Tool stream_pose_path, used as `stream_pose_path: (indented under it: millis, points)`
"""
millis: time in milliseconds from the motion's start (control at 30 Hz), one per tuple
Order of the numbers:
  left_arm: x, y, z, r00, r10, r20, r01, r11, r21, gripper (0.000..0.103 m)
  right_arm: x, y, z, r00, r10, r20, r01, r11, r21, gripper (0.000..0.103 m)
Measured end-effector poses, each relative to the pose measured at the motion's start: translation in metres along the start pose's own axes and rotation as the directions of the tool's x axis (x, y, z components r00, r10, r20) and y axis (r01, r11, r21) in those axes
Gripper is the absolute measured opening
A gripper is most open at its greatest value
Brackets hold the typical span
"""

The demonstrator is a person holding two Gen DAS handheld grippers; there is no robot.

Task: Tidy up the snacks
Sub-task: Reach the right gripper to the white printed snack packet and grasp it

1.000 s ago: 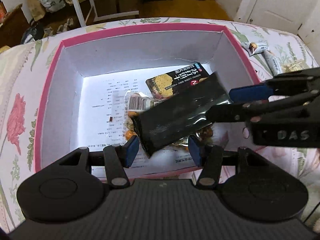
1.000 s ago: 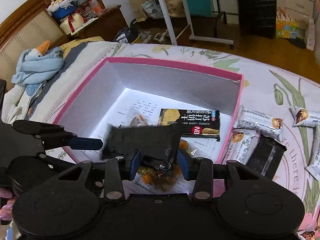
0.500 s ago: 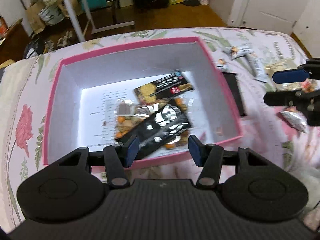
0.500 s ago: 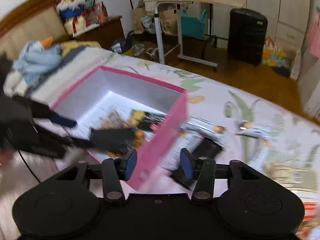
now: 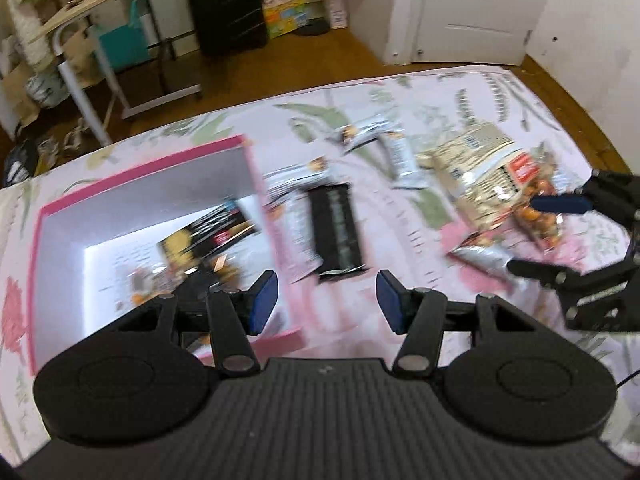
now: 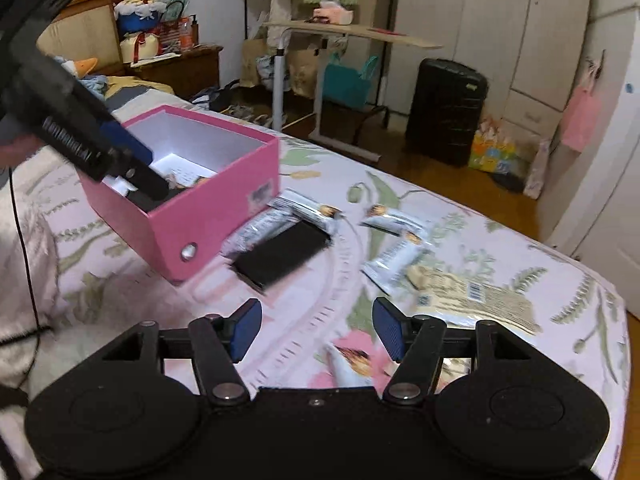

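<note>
The left gripper (image 5: 326, 300) has its jaws spread wide with nothing between them. It hangs over the near right corner of the pink box (image 5: 140, 170), its left fingertip (image 5: 262, 300) above the box's right wall and its right one above the flowered bedspread (image 5: 340, 340). Just beyond the gap, a black snack packet (image 5: 336, 232) lies flat on the spread, beside the box's right wall, with a silver-white wrapper (image 5: 294, 240) between packet and box. Inside the box, to the left of the jaws, lie a black-and-yellow packet (image 5: 208, 232) and some blurred orange snacks.

The right gripper (image 6: 316, 334) is likewise wide apart and empty, hovering low over the bedspread (image 6: 300, 304). Straight ahead of its jaws lies the same black snack packet (image 6: 282, 258), next to the box (image 6: 208, 204), which stands to the far left. Just under and near the right fingertip (image 6: 386, 330) lies a small silver pouch (image 6: 352, 364) with an orange print. To the far right of the jaws are two small silver wrappers (image 6: 394, 222) and a larger beige bag (image 6: 480, 296) with a barcode.

From the left wrist view the right gripper (image 5: 560, 236) shows at the right edge, its fingers parted above a bag of orange snacks (image 5: 538, 220) and a silver pouch (image 5: 484, 258); motion blur hides whether they touch.
</note>
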State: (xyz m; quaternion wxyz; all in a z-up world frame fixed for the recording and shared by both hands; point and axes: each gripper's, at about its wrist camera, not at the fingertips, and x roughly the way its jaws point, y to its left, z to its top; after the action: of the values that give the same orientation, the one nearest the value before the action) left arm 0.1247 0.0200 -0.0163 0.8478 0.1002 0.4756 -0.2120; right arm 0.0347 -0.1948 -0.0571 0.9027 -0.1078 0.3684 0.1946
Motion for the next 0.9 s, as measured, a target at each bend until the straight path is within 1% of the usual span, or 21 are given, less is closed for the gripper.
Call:
stream_pose_path:
  millis: [67,133,267,333,400,500,533,567,633,667,733,900]
  points:
    - [0.011,-0.014,0.007,1.000,-0.027,0.003,0.027,1.000,0.013,0.054,0.001,-0.007,-0.011,1.000,0.001,-0.008,-0.001,1.000,0.011,0.067]
    - [0.024,-0.027,0.012,0.999,-0.052,0.010,0.052,0.998,0.043,0.060,0.007,-0.014,-0.022,1.000,0.011,-0.024,-0.010,1.000,0.023,0.067]
    - [0.054,-0.047,0.023,0.996,-0.071,0.051,0.068,0.996,0.064,0.060,0.024,-0.021,-0.041,0.998,0.029,-0.057,-0.029,1.000,0.011,0.067]
    - [0.074,-0.055,0.031,0.997,-0.073,0.040,0.070,0.995,0.071,0.060,0.035,-0.023,-0.050,0.997,0.041,-0.072,-0.041,0.999,0.014,0.067]
    - [0.091,-0.058,0.037,0.996,-0.078,0.046,0.076,0.996,0.053,0.060,0.046,-0.027,-0.061,0.996,0.046,-0.079,-0.043,0.998,0.035,0.067]
    - [0.114,-0.061,0.047,0.992,-0.083,0.093,0.081,0.996,0.025,0.060,0.062,-0.032,-0.072,0.995,0.025,-0.100,-0.019,0.998,0.064,0.066]
    - [0.123,-0.063,0.050,0.992,-0.068,0.104,0.066,0.998,0.023,0.060,0.065,-0.032,-0.074,0.995,0.025,-0.096,-0.019,0.998,0.063,0.057]
    - [0.133,-0.066,0.054,0.993,-0.052,0.110,0.049,0.998,0.025,0.060,0.067,-0.031,-0.075,0.995,0.023,-0.094,-0.018,0.998,0.059,0.044]
    - [0.151,-0.070,0.061,0.991,-0.045,0.124,0.041,0.999,0.031,0.060,0.068,-0.029,-0.073,0.997,0.007,-0.080,-0.003,0.999,0.049,0.033]
    - [0.160,-0.071,0.064,0.991,-0.044,0.127,0.040,0.999,0.032,0.060,0.069,-0.030,-0.071,0.997,0.001,-0.075,0.004,0.998,0.057,0.032]
    - [0.179,-0.074,0.071,0.991,-0.030,0.128,0.027,0.999,0.025,0.060,0.070,-0.036,-0.064,0.998,-0.013,-0.056,0.020,0.993,0.118,0.032]
    - [0.220,-0.077,0.081,0.993,-0.004,0.117,0.002,1.000,0.010,0.060,0.071,-0.049,-0.051,1.000,-0.006,-0.003,0.007,0.970,0.242,0.032]
